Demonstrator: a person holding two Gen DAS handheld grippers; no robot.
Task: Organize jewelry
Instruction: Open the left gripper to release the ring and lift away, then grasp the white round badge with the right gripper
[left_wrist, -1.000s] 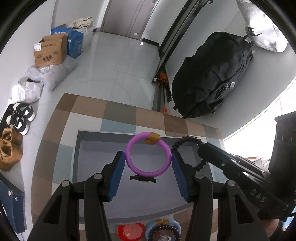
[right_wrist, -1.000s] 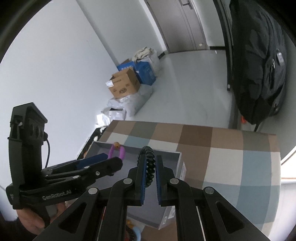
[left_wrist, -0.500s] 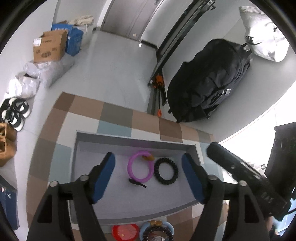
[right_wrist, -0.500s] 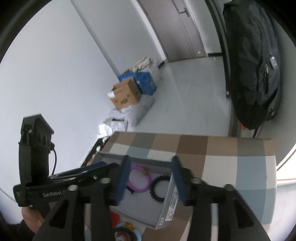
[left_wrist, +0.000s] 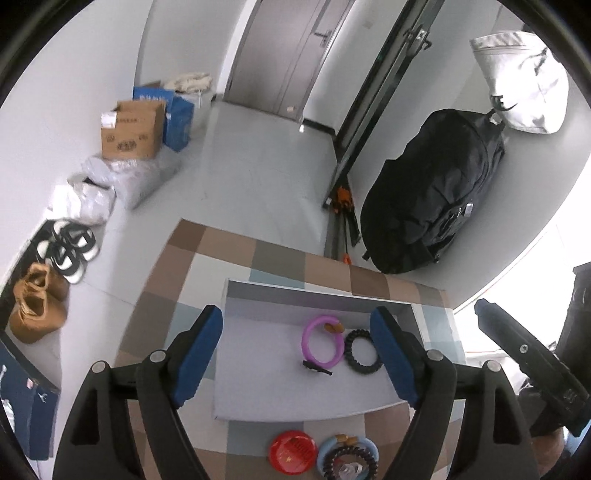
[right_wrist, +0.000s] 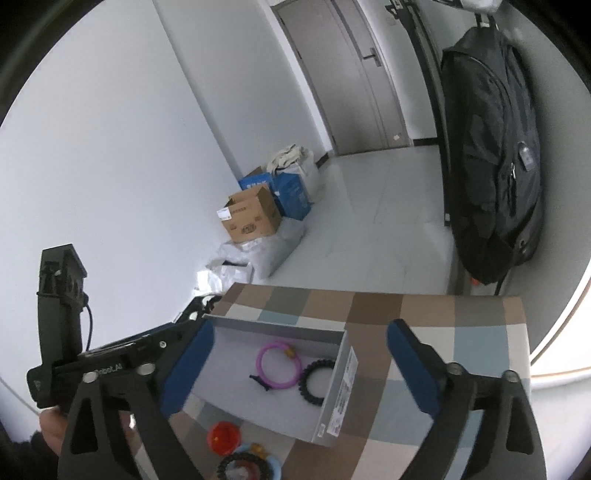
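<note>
Both grippers gape over the tray (left_wrist: 314, 295) holding purple bangle (left_wrist: 320, 347), black bracelet (left_wrist: 364, 352)

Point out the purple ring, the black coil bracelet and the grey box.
purple ring (left_wrist: 309, 345): left wrist view, left arc.
black coil bracelet (left_wrist: 351, 360): left wrist view, left side.
grey box (left_wrist: 258, 376): left wrist view, bare floor.

Little can be read. In the right wrist view, the black body of the left gripper (right_wrist: 184, 354), off to the left of the right gripper (right_wrist: 295, 373), carries white lettering of which only "obot.AI" (right_wrist: 109, 368) shows; the start is blurred. In the left wrist view, the right gripper's black body at far right bears a white mark (left_wrist: 570, 397), too skewed to make out. The cardboard box (right_wrist: 251, 218) on the floor far ahead has a white label and dark print, both too small to read. The white sticker (right_wrist: 341, 393) on the grey tray's side is illegible.
</note>
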